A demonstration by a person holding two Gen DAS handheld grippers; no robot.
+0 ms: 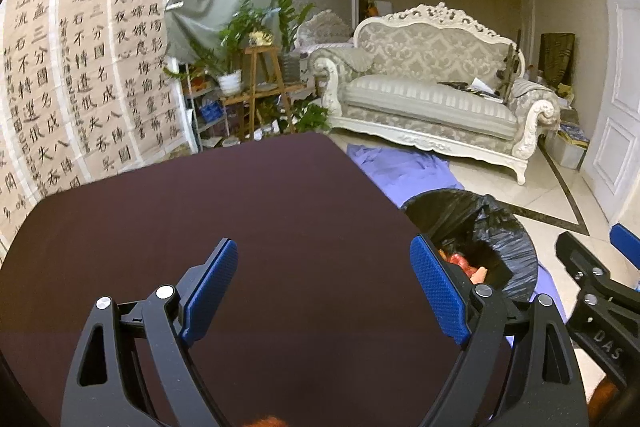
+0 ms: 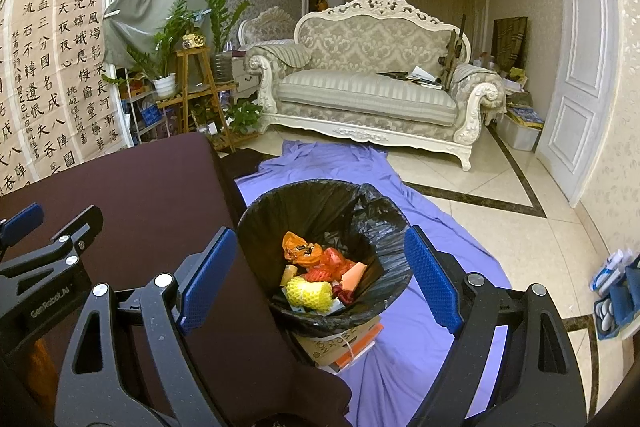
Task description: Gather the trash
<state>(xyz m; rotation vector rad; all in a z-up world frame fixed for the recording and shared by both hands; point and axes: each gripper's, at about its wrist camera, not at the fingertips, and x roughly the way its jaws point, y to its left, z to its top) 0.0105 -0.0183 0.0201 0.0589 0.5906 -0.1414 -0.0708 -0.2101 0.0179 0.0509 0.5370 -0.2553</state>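
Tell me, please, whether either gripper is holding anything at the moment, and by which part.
Nothing is held. The left gripper stands open over the dark table, and the right gripper stands open in front of the trash bin.

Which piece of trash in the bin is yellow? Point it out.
The foam fruit net, at the near side of the pile inside the black-lined bin. It alone is bright yellow with a mesh pattern; the scraps behind it are orange and red.
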